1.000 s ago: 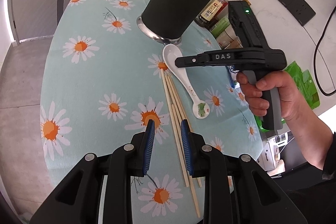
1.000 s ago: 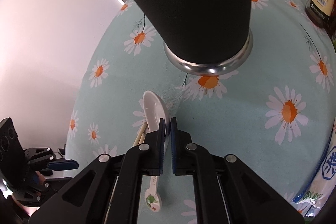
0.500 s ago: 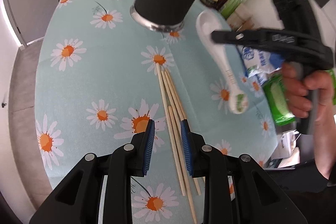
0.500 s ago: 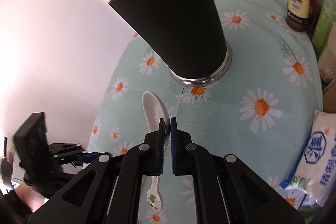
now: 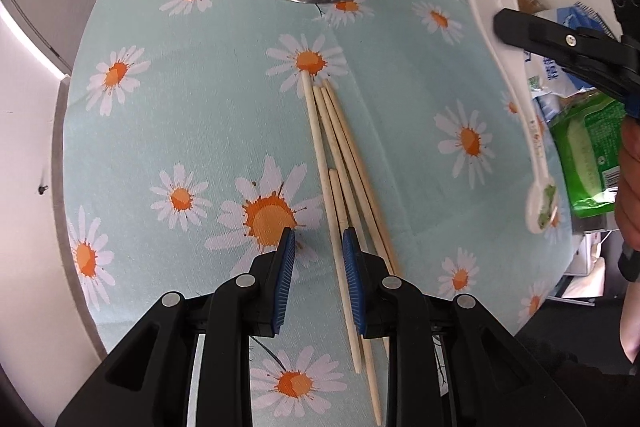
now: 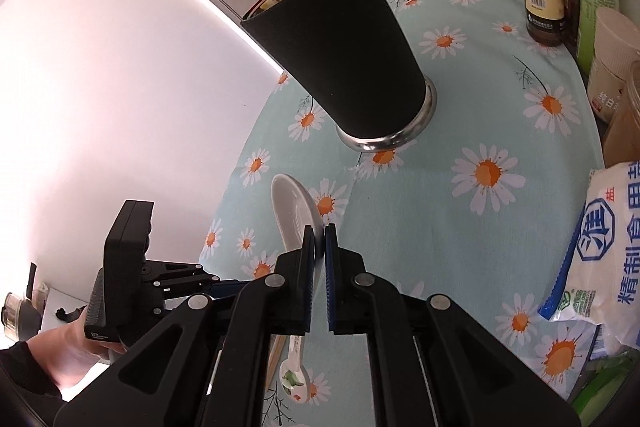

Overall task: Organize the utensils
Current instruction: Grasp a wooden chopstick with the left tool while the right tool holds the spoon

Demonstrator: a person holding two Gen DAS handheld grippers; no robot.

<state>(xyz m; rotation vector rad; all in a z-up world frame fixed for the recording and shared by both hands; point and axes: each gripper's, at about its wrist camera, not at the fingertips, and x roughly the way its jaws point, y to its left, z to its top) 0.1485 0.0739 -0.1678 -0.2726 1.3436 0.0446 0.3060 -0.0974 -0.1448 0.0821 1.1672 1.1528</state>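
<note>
- The right gripper (image 6: 320,239) clamps the white spoon (image 5: 490,3) by the neck of its bowl, holding it in the air near the black cup (image 6: 344,59).
- The left gripper (image 5: 318,251), jaws apart, hovers over 4 chopsticks (image 5: 340,163) lying on the daisy tablecloth (image 5: 160,87).

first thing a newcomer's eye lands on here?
Probably the white spoon held off the table, pinched at its neck by the right tool. Next, the tall black holder on the daisy tablecloth, and the chopsticks lying in front of the open left tool.
</note>
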